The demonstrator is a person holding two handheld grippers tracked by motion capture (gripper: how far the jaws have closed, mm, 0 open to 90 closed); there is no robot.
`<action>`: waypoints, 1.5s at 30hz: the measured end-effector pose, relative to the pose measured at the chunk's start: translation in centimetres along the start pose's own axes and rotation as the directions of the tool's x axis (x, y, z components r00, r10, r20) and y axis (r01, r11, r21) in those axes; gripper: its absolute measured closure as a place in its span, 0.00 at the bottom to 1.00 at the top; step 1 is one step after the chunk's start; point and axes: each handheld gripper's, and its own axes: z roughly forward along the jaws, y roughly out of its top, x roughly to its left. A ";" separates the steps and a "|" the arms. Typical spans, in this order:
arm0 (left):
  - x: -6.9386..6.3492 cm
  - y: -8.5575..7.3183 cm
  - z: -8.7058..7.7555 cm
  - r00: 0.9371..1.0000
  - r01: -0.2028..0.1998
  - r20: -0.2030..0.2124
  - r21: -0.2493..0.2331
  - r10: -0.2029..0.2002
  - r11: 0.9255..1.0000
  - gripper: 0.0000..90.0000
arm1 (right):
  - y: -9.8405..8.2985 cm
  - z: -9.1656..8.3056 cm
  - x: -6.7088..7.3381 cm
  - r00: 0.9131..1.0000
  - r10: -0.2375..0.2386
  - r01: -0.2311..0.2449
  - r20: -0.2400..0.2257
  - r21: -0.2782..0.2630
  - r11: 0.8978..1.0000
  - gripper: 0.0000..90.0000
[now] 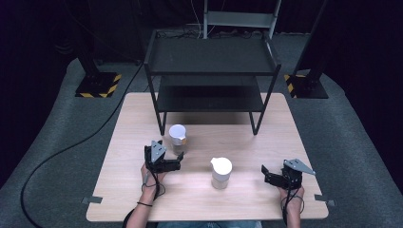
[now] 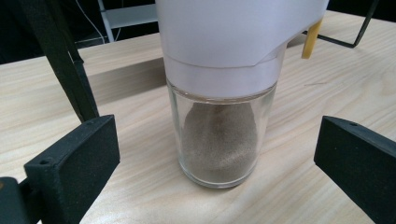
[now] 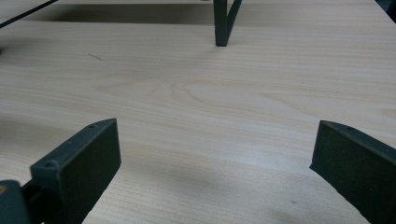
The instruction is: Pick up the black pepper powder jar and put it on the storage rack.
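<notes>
Step in hand: reach for a grasp — the left gripper (image 1: 172, 159) sits just short of the rear jar (image 1: 178, 137), lined up on it but not yet touching.
Left fingers: wide apart, one pad (image 2: 74, 168) on each side of the glass in the left gripper view, with clear wood showing between pads and jar.
Rear jar: glass with a white cap, brown powder heaped in the lower part, upright on the tabletop (image 1: 123, 180) just in front of the black shelf rack (image 1: 211, 71) and beside its left leg (image 2: 63, 60).
Right gripper: (image 1: 273, 175) low over bare wood near the right edge, fingers spread and holding nothing.
Front jar: (image 1: 221, 172) a second white-capped jar (spout on its cap) standing between the two grippers, apart from both.
Next move, as I judge it: ease the left gripper forward until the glass lies between the pads, then close below the cap — the wall is smooth and round, so a centred, level squeeze matters.
Edges: the rack leg stands close behind the jar on the left, so a lift wants to come straight up or back toward the person.
Open room: broad bare tabletop ahead of the right gripper and along the near edge.
</notes>
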 end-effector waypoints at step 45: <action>0.6 2.8 4.4 0.999 0.010 0.039 0.109 -0.014 0.994 0.17 | -0.5 -0.2 -0.5 1.000 0.004 -0.005 -0.024 -0.030 1.000 0.00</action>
